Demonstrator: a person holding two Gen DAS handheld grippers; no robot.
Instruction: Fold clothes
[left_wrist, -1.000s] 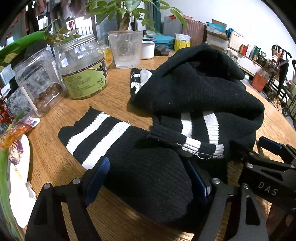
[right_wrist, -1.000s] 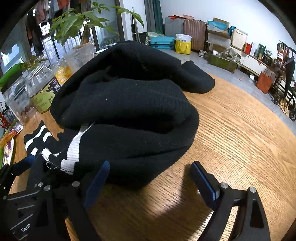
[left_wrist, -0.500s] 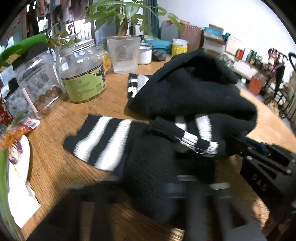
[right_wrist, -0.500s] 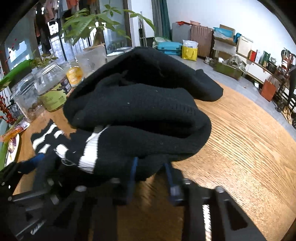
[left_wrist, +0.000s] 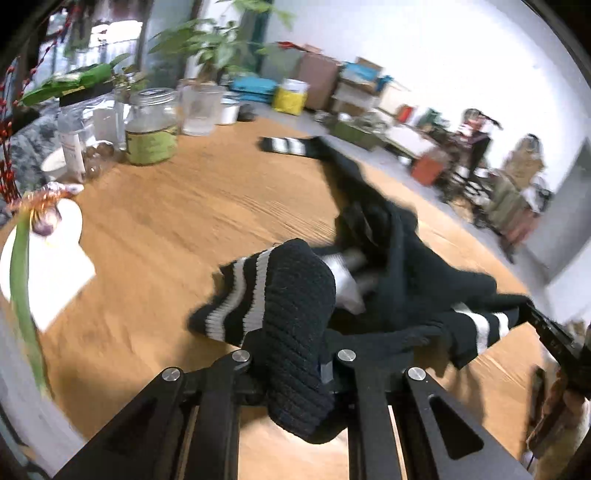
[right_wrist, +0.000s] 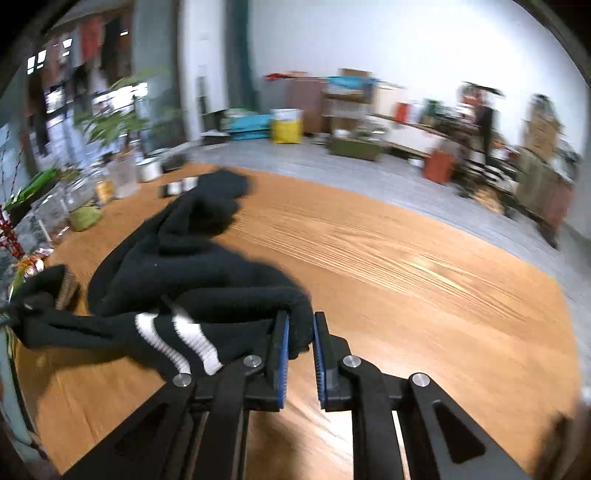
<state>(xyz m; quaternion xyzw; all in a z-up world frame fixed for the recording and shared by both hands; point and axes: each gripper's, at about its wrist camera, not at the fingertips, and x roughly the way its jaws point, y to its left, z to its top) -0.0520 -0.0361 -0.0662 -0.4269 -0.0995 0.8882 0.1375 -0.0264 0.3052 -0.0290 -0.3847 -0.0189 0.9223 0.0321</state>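
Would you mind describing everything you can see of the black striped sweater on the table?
The black sweater is a thick ribbed knit with white stripes at its hem and cuffs. It is stretched in a rumpled band across the wooden table. The left claw is shut on one striped end and the right claw on a bunched black edge; both jaws have just been closing onto the fabric. One far striped cuff lies flat on the wood.

Both grippers are matte black linkage frames with triangular cut-outs and round silver screw heads. The right gripper (right_wrist: 300, 354) has ribbed blue pads (right_wrist: 283, 354); the left gripper (left_wrist: 291, 363) matches it.
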